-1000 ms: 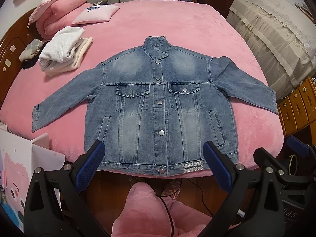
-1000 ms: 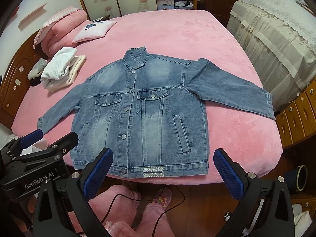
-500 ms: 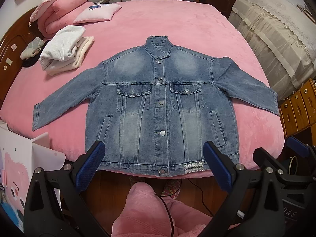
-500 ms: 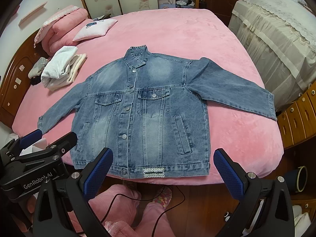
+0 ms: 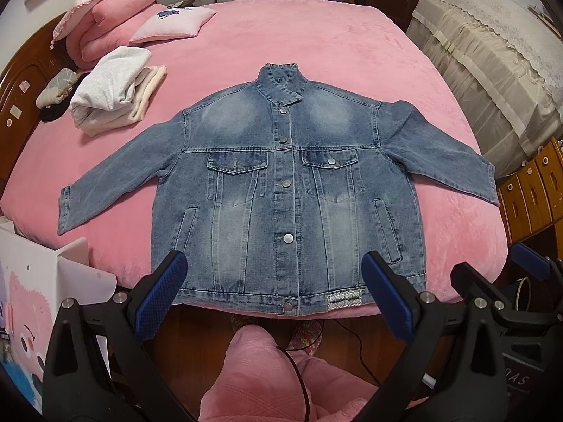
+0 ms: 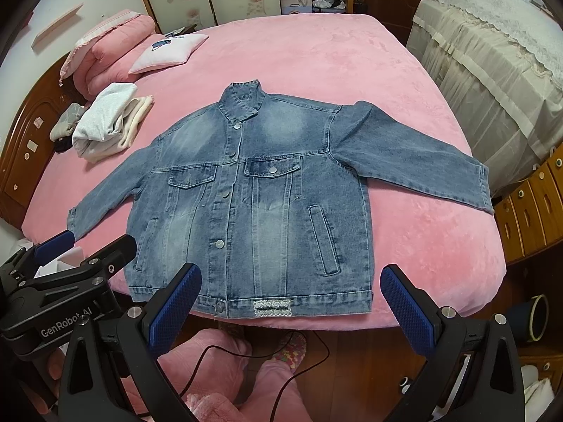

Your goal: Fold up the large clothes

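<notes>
A blue denim jacket [image 5: 285, 190] lies flat, front up and buttoned, on the pink bed [image 5: 316, 42], sleeves spread out to both sides, hem at the near edge. It also shows in the right wrist view [image 6: 253, 197]. My left gripper [image 5: 274, 292] is open and empty, held just short of the hem. My right gripper [image 6: 292, 302] is open and empty, also just short of the hem. The right gripper shows at the right edge of the left wrist view [image 5: 520, 281]; the left gripper shows at the left of the right wrist view [image 6: 70, 263].
Folded white and cream clothes [image 5: 112, 88] lie at the bed's far left, by a pillow [image 5: 172, 24] and a rolled pink quilt [image 5: 105, 10]. A covered cabinet [image 5: 492, 63] and wooden drawers [image 5: 535, 190] stand on the right. A cartoon-printed bag [image 5: 31, 288] stands at the left. Pink-clad legs [image 5: 267, 379] and a cable are below.
Both grippers have drifted slightly forward towards the jacket's hem; the jacket sits a little lower in both views. Nothing was grasped.
</notes>
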A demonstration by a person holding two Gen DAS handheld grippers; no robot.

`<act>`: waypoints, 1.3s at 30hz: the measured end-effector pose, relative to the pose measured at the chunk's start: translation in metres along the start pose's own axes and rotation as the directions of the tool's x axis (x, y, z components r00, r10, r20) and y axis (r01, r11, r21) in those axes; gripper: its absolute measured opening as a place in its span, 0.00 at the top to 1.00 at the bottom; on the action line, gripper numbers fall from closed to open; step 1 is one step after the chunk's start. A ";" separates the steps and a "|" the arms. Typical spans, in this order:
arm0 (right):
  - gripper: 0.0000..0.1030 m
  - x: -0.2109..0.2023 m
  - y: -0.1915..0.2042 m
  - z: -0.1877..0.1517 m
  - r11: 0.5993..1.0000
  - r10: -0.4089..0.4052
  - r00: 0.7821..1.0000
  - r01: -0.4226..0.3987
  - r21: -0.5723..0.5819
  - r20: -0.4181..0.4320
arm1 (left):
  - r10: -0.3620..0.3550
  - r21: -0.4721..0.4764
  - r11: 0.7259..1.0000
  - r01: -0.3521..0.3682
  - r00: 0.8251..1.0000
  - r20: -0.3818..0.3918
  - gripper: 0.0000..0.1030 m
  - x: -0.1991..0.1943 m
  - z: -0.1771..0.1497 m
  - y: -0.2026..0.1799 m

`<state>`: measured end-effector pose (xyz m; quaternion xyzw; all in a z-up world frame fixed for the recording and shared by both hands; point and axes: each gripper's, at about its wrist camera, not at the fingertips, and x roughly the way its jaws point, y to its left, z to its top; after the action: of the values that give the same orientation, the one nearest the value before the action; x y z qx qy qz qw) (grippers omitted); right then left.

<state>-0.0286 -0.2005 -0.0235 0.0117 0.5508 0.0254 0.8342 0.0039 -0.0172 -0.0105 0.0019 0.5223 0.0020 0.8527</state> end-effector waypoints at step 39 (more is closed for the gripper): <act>0.00 0.098 0.146 0.046 0.995 0.097 0.984 -0.100 -0.007 -0.151 | -0.108 -0.493 0.868 0.054 0.991 -0.081 0.04 0.067 0.017 0.245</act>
<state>0.0479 -0.0485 -0.0879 0.0308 0.6106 0.0715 0.7881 0.0488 0.2286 -0.0615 -0.2359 0.5488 0.0984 0.7959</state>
